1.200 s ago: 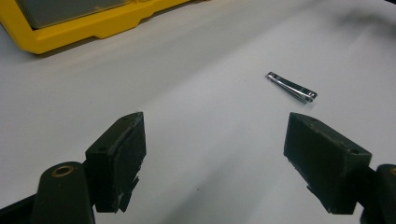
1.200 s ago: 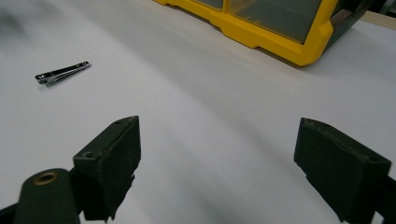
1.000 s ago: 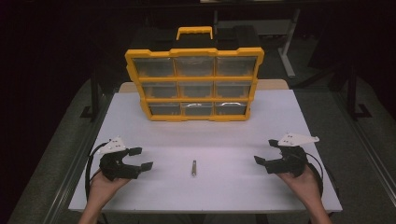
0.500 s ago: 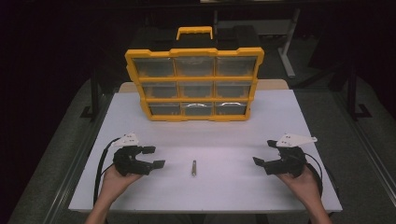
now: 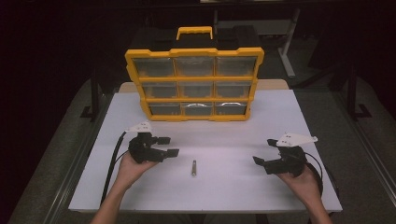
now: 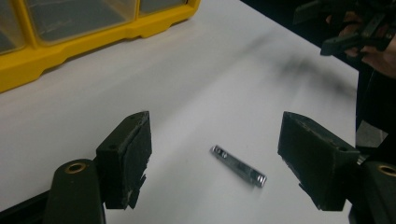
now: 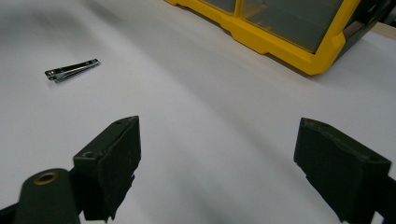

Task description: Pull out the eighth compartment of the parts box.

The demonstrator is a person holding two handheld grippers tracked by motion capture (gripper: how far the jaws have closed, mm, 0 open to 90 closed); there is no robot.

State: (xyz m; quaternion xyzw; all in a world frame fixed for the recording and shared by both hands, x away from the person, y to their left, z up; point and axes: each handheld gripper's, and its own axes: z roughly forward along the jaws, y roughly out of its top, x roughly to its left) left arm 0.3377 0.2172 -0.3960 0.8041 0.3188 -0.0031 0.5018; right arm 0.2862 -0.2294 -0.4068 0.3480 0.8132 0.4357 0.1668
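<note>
A small metal nail clipper (image 5: pixel 194 167) lies flat on the white table (image 5: pixel 261 116), near the front middle. My left gripper (image 5: pixel 169 145) is just left of it, open, with its jaws pointing right toward the clipper. In the left gripper view the clipper (image 6: pixel 238 165) lies on the table beyond and between the left gripper's (image 6: pixel 215 140) jaws, untouched; the jaws have just been closing a little. My right gripper (image 5: pixel 264 150) rests open at the front right, with nothing between its jaws (image 7: pixel 217 140). The clipper (image 7: pixel 72 70) lies far off to its left.
A yellow organizer case (image 5: pixel 194 79) with clear-lidded compartments and a handle stands at the back of the table. Its yellow rim (image 6: pixel 70 51) is near the left gripper's far side. The surroundings beyond the table edges are dark.
My left hand has moved right across the table toward the nail clipper. The right hand and the clipper have stayed where they were.
</note>
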